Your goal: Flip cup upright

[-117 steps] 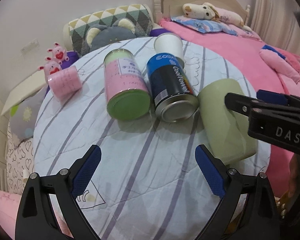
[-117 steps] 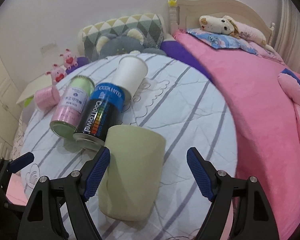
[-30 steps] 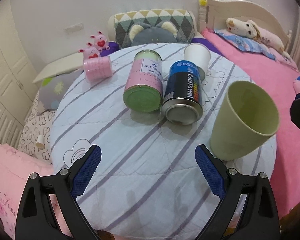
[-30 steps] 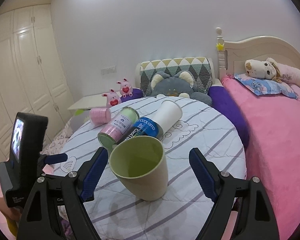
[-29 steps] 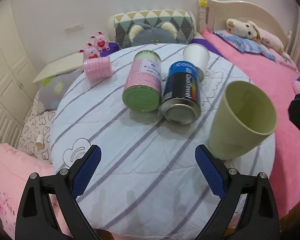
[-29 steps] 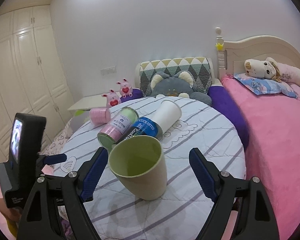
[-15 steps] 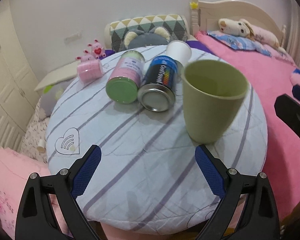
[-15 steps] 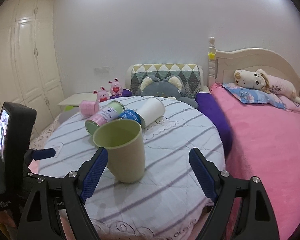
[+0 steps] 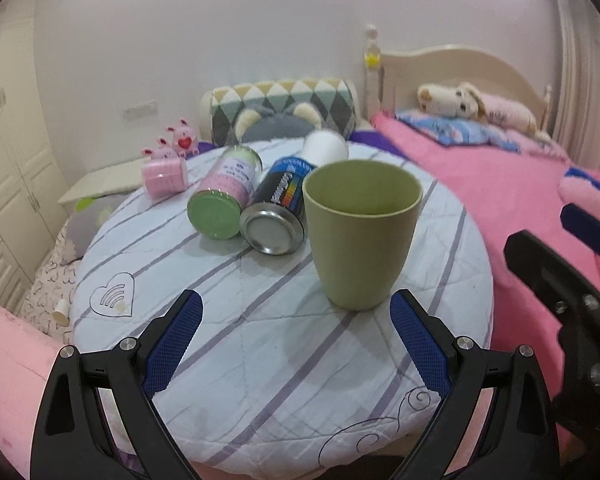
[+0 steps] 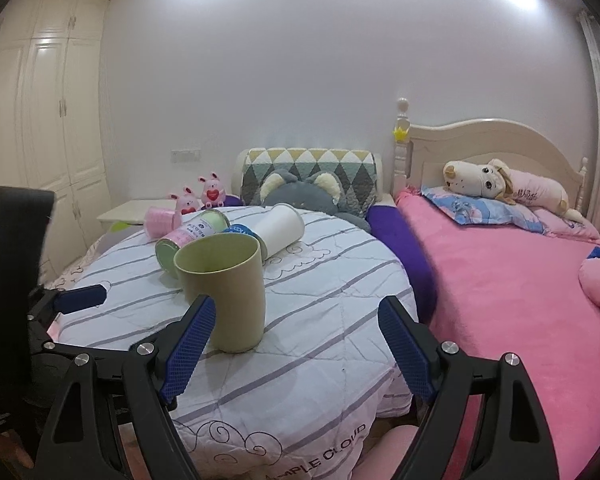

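Left wrist view: green cup (image 9: 362, 232) upright near table (image 9: 260, 360) edge; left gripper (image 9: 296, 340) and right gripper (image 10: 296, 344) released.

Round table (image 9: 284, 360), striped cloth; green cup (image 9: 360, 232) upright; cans (image 9: 244, 204) lying.

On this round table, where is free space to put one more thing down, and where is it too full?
Free: the striped cloth between the green cup and the table's near edge, and the right side beyond the cup. Crowded: the far left, where the pink-labelled can, blue can, white cup and pink roll lie close together.
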A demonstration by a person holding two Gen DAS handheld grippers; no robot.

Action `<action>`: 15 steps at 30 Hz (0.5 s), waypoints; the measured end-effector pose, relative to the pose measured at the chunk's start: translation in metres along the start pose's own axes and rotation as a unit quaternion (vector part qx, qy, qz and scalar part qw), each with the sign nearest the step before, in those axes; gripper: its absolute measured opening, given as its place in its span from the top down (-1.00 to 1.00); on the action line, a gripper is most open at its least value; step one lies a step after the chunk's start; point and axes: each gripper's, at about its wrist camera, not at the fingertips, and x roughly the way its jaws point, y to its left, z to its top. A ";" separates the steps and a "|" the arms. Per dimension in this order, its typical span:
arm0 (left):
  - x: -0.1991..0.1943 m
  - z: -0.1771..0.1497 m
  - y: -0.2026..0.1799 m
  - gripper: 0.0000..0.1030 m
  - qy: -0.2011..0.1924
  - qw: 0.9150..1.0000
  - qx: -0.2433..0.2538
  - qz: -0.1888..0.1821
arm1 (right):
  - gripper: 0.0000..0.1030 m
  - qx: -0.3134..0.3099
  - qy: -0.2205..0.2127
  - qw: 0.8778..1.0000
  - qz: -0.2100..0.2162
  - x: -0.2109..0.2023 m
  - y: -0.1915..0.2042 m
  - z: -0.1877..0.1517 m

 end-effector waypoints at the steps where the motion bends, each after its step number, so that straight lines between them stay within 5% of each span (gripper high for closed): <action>1: 0.000 -0.002 -0.001 -0.87 -0.001 1.000 0.000 0.009 | -0.65 -0.003 -0.004 1.000 0.000 0.000 0.001 -0.001; 15: 0.008 -0.019 0.004 -0.87 -0.031 0.999 -0.024 0.029 | -0.65 0.009 -0.034 0.999 -0.007 -0.004 0.001 -0.015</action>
